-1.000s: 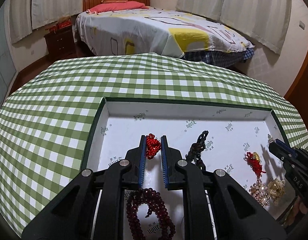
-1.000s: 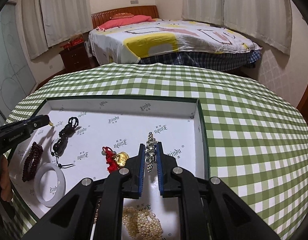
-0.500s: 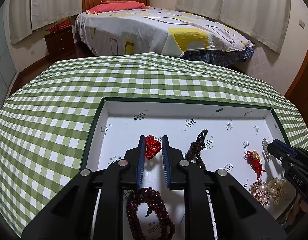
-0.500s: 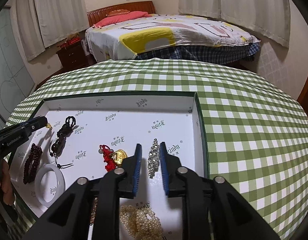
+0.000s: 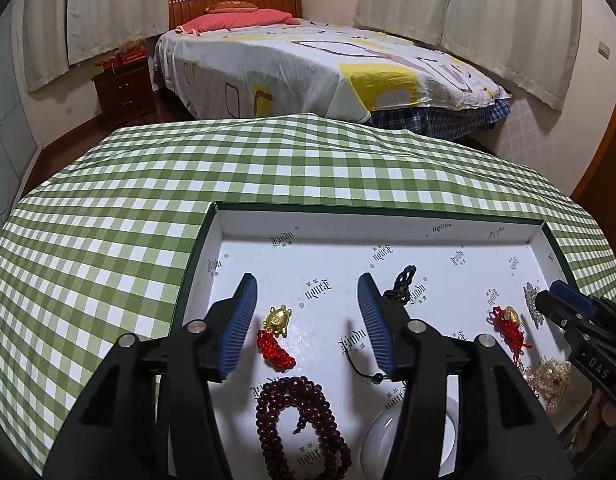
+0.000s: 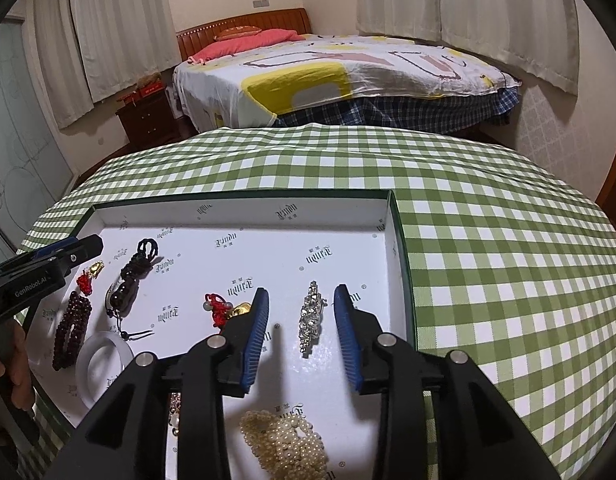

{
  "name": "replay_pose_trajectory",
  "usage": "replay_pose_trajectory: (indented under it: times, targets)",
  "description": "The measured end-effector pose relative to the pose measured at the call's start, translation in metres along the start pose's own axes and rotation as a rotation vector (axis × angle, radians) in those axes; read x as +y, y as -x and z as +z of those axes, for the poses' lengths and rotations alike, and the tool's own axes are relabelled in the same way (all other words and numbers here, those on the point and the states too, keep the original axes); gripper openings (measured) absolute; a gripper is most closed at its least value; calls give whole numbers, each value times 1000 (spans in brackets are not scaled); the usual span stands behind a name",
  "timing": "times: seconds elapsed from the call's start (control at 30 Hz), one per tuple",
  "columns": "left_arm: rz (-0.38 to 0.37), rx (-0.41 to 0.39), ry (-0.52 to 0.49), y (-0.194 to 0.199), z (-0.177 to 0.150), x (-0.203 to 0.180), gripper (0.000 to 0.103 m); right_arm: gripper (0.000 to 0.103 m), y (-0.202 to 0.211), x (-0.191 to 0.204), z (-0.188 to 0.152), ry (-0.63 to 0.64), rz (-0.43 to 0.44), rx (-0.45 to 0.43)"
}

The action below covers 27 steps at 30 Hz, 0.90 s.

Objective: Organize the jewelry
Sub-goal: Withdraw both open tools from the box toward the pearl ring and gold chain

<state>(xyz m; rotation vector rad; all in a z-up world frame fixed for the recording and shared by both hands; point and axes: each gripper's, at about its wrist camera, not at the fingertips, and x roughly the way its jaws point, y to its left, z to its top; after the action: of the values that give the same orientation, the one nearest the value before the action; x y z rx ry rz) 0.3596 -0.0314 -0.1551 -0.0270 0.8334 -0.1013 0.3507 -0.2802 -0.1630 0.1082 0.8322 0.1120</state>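
A white-lined tray with a green rim (image 5: 371, 222) (image 6: 244, 206) lies on the checked tablecloth. My left gripper (image 5: 306, 284) hovers over the tray's left part with its jaws opening. A gold charm on a red knot (image 5: 276, 336) lies flat on the tray floor between them, and neither pad touches it. My right gripper (image 6: 300, 292) stands over the tray's right part, jaws also opening. A rhinestone clip (image 6: 311, 320) rests on the floor between them, clear of both pads.
Also in the tray are a dark red bead bracelet (image 5: 300, 420), a white bangle (image 6: 100, 360), a black knotted cord pendant (image 6: 132, 276), a second red-knot gold charm (image 6: 224, 308) and a pearl piece (image 6: 284, 444). A bed stands beyond the table.
Both pairs of jaws have spread apart. The red-knot charm left the left pads and now lies on the tray floor. The rhinestone clip dropped from the right pads onto the tray.
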Motion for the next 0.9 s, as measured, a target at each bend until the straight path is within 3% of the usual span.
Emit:
replay_pose_trajectory:
  times: [0.2,0.4,0.63,0.9]
  targets:
    - [1,-12,3,4,1,1,59,43,3,-1,0,-2,1,-15]
    - [6,-41,8,14,1,3,73,57,12,0,1,-1,-1,-45]
    - [15,-78,2,36,2,2,86,66,27,5,3,0,6,-75]
    - [12,-136,2,74,-12,0,89,70,59,9,-7,3,5,-120]
